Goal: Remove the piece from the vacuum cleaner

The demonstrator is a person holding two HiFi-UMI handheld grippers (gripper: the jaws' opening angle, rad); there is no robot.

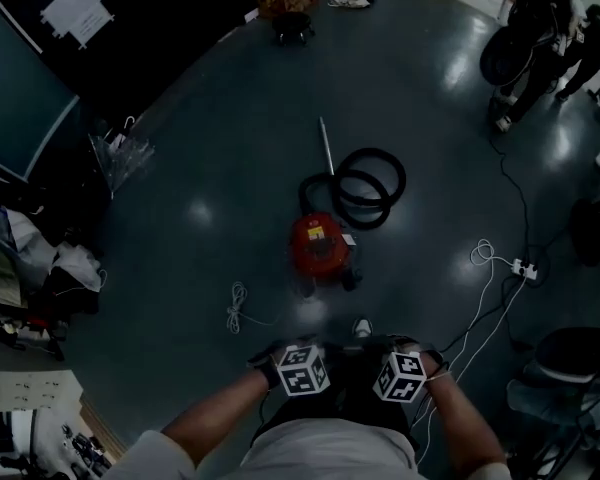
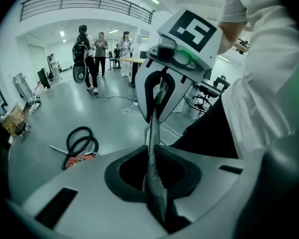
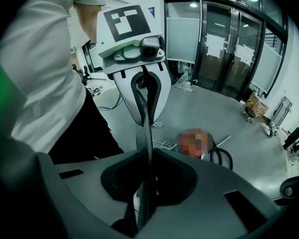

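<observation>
The red vacuum cleaner [image 1: 318, 245] sits on the dark floor ahead of me. Its black hose [image 1: 365, 186] lies coiled behind it, and a thin metal tube [image 1: 326, 146] points away. It also shows small in the left gripper view as the vacuum cleaner [image 2: 79, 158], and blurred in the right gripper view as the vacuum cleaner [image 3: 193, 142]. My left gripper [image 1: 302, 368] and right gripper [image 1: 400, 376] are held close to my body, far from it, facing each other tip to tip. Both stand shut, the left gripper [image 2: 152, 133] and the right gripper [image 3: 145, 128], with nothing between their jaws.
A white cable [image 1: 238, 308] lies left of the vacuum. A power strip [image 1: 523, 266] with cords lies to the right. People [image 1: 540, 28] stand at the far right. A stool [image 1: 292, 26] stands at the back, an office chair [image 1: 570, 368] at my right, and clutter [image 1: 40, 278] along the left.
</observation>
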